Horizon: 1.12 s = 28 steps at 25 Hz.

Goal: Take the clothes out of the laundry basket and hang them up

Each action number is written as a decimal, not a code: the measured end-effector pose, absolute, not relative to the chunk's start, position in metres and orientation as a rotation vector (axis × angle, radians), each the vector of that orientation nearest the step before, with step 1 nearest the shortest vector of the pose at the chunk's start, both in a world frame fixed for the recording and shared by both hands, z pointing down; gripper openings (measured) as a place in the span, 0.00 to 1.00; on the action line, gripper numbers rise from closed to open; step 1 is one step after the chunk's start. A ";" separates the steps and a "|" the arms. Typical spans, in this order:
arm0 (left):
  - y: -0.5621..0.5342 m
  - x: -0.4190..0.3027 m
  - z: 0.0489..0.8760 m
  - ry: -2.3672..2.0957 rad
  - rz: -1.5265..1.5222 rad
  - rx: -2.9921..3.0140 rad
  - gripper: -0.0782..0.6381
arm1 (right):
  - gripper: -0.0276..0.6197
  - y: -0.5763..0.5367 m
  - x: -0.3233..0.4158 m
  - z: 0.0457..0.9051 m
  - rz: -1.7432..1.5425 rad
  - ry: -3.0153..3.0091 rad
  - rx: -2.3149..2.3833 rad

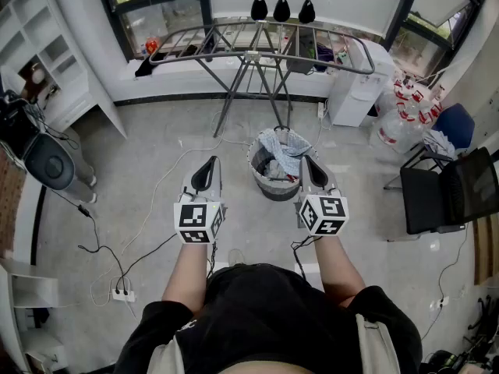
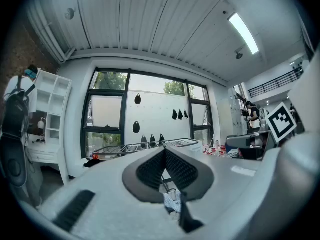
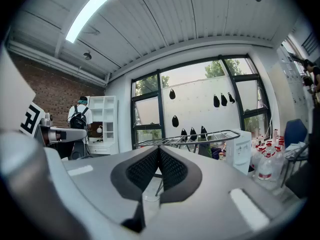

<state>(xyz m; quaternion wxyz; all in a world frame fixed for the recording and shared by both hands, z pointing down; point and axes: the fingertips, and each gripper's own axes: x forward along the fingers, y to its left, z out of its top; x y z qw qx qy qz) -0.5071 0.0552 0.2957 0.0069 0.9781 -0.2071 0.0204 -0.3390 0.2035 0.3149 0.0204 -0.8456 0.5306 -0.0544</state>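
left gripper (image 1: 207, 171) and right gripper (image 1: 312, 170) are both clenched, empty, held level at ten and two o'clock of the basket (image 1: 271, 191). clothes (image 1: 282, 150) lie in it, rack (image 1: 257, 37) beyond at twelve. step: first pick, not begun. next likely needs opened jaws dipping in.

Clothes (image 2: 171, 200) mostly hidden behind left gripper (image 2: 164, 152); garment kinds too small to tell

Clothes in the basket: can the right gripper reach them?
Probably yes. The right gripper is close to the open-topped basket, with nothing between it and the clothes. Its jaws are shut, so they must open first.
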 end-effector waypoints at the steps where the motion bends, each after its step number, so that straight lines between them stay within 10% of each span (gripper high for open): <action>1: 0.054 -0.506 0.295 -0.645 0.063 3.058 0.12 | 0.06 0.202 -0.338 0.314 -0.168 1.646 -2.624; 28: 0.013 -0.447 0.309 -0.306 0.077 3.065 0.12 | 0.06 0.165 -0.326 0.319 -0.190 1.475 -2.758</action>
